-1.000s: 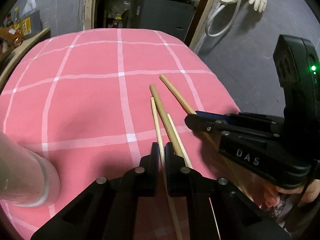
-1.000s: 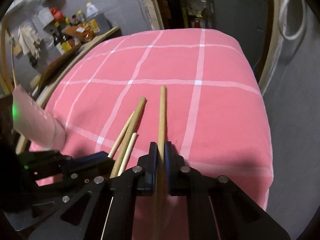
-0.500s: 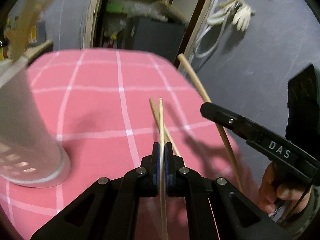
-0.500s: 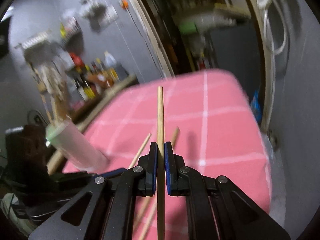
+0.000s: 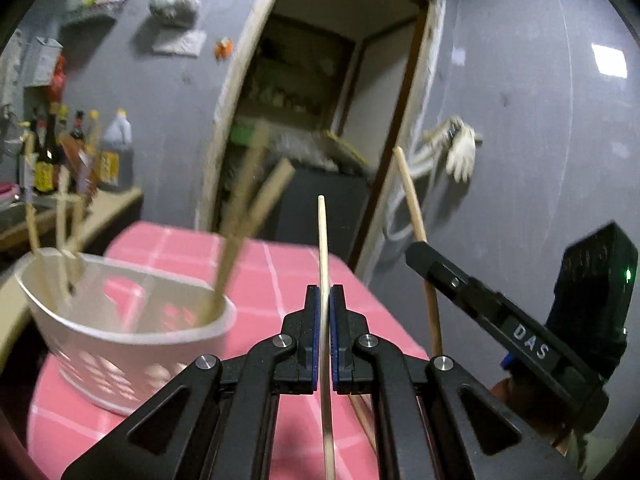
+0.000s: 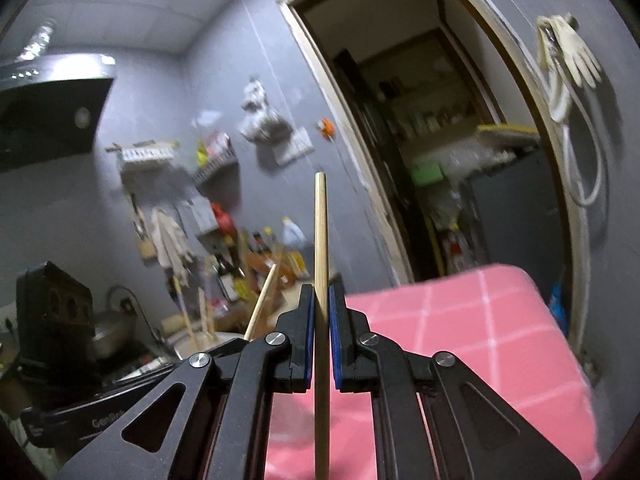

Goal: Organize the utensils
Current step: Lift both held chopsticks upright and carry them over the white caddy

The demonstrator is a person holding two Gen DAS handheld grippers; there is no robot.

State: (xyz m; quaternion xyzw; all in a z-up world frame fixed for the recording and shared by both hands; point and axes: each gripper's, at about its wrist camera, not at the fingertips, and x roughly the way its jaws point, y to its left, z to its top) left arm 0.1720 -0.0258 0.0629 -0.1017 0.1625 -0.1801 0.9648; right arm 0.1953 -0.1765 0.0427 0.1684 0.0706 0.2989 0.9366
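**Gripping one chopstick apiece, both tongs up above the pink cloth**

Pinching hard now, the left tongs [image 5: 325, 312] are pressing together on a thin pale chopstick [image 5: 322, 240], which is running straight up between the blue pads and pointing toward the doorway [image 5: 340, 120]. Off to the left, the white perforated holder [image 5: 120, 344] is sitting on the pink checked worktop [image 5: 280, 272], and several wooden sticks [image 5: 240, 232] are already leaning inside it, blurred. Over on the right of that same view, the right tongs [image 5: 418, 250] are coming into shot, clamped on a thicker chopstick [image 5: 408, 192] that is tilting slightly left at its top.

Switching to the right wrist view: the right tongs [image 6: 319, 320] are squeezing that thicker chopstick [image 6: 320, 240] dead centre, its tip standing against the grey wall [image 6: 160, 100]. The pink worktop [image 6: 460, 340] is lying low and to the right. At lower left the left tongs' body is showing dark, with the thin chopstick [image 6: 262, 304] poking up beside it, slanting right. A pale glove [image 6: 576, 56] is hanging on the wall by the doorway.
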